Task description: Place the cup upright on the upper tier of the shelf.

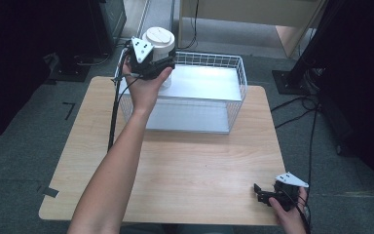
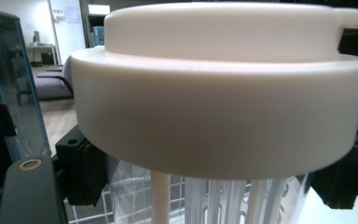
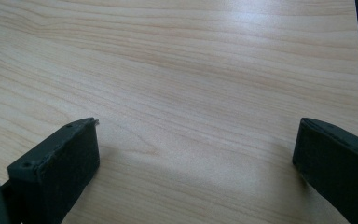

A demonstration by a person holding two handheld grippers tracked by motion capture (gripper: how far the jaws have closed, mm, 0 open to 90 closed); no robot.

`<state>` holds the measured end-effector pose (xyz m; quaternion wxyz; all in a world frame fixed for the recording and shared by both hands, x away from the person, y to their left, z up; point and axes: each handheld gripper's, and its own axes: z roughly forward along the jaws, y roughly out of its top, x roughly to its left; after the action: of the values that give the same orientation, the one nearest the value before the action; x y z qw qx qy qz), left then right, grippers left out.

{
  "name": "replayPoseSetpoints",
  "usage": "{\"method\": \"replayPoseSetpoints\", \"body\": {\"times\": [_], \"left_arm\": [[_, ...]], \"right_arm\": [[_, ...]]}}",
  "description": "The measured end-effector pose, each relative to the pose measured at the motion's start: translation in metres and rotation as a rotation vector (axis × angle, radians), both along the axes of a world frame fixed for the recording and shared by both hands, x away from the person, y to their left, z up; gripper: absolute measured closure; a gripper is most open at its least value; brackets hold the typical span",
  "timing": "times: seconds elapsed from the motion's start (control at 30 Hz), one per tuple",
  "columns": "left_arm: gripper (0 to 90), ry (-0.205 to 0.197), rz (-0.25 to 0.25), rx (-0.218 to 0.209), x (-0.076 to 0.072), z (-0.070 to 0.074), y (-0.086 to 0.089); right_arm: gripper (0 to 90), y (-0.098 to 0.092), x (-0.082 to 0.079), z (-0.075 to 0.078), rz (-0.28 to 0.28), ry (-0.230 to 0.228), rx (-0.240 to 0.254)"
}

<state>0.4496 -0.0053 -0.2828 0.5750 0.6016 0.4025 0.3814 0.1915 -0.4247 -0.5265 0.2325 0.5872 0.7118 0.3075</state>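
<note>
A clear jar with a wide white lid is held up over the left end of a white wire basket. My left gripper is shut on the jar just under the lid. In the left gripper view the white lid looms close, the black jaws press on the clear body from both sides, and white sticks stand inside. My right gripper rests low at the table's front right corner. Its jaws stand wide apart with only bare wood between them, so it is open.
The light wooden table has the basket at its far middle. A cable trails from the left gripper down across the table's left side. Dark stands and cables sit on the floor at both sides, and a wooden cabinet stands behind.
</note>
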Motion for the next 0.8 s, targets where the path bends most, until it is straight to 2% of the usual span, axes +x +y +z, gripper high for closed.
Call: {"method": "replayPoseSetpoints", "body": {"times": [0.1, 0.13, 0.23, 0.43, 0.47, 0.67, 0.73, 0.8], "left_arm": [[12.1, 0.01, 0.001, 0.007, -0.001, 0.001, -0.001], [12.1, 0.023, 0.003, 0.002, -0.002, 0.002, -0.002], [1.9, 0.08, -0.01, -0.024, -0.002, 0.004, -0.002], [0.0, 0.088, -0.018, 0.007, -0.005, 0.005, -0.003], [0.0, 0.088, -0.006, 0.004, -0.005, 0.005, -0.003], [0.0, 0.068, -0.014, -0.003, -0.009, 0.005, 0.003], [0.0, 0.081, -0.013, -0.022, -0.009, 0.004, 0.005], [0.0, 0.073, -0.012, -0.033, -0.011, 0.004, 0.006]], "right_arm": [[0.2, 0.0, 0.0, 0.0, 0.0, 0.0, 0.0], [0.2, 0.0, 0.0, 0.0, 0.0, 0.0, 0.0], [0.4, 0.0, 0.0, 0.0, -0.002, 0.0, 0.003], [0.4, 0.0, -0.001, 0.0, -0.001, -0.001, -0.001], [0.4, 0.0, -0.001, 0.0, 0.0, 0.0, -0.002], [0.4, 0.0, -0.001, 0.0, -0.001, 0.0, -0.002], [0.4, 0.0, -0.001, 0.0, -0.001, 0.0, -0.002], [0.4, 0.0, -0.001, 0.0, -0.001, 0.0, -0.002]]}}
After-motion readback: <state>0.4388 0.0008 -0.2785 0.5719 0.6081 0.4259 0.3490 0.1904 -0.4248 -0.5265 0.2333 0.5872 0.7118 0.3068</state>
